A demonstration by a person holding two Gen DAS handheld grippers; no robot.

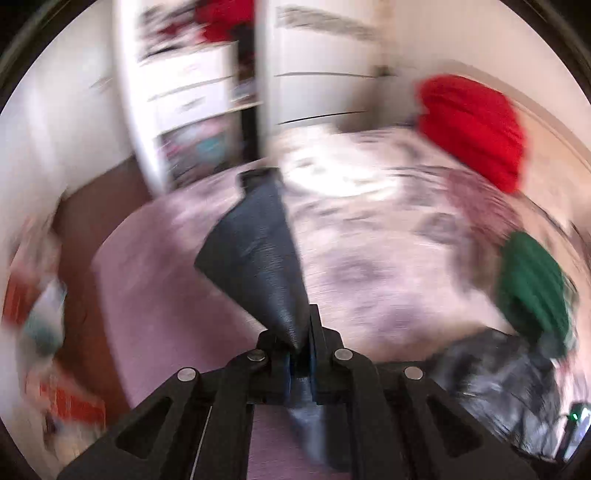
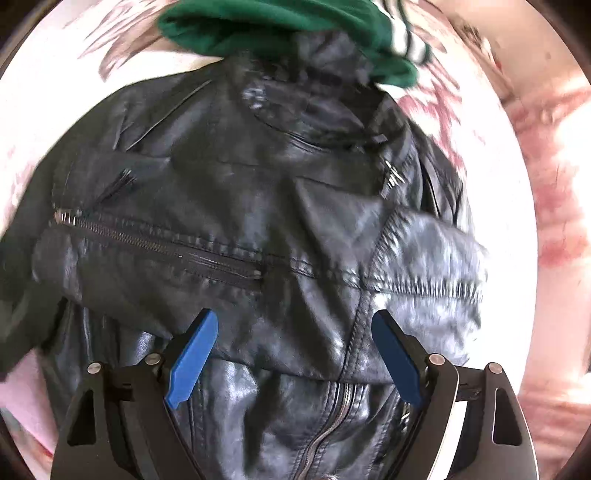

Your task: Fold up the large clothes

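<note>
A black leather jacket (image 2: 258, 221) with zips lies crumpled on the bed. My right gripper (image 2: 295, 354) is open just above its front, blue fingers (image 2: 192, 358) spread to either side of a fold. My left gripper (image 1: 299, 347) is shut on a dark part of the jacket, a sleeve or flap (image 1: 258, 251), which stretches away from the jaws above the bed. The rest of the jacket (image 1: 498, 387) shows at the lower right of the left wrist view. The left wrist view is motion-blurred.
The bed (image 1: 369, 240) has a pink and white patterned cover. A green garment (image 2: 277, 22) lies at the jacket's far end, also in the left wrist view (image 1: 532, 284). A red garment (image 1: 472, 125) lies farther back. White cupboards (image 1: 317, 74) stand beyond the bed.
</note>
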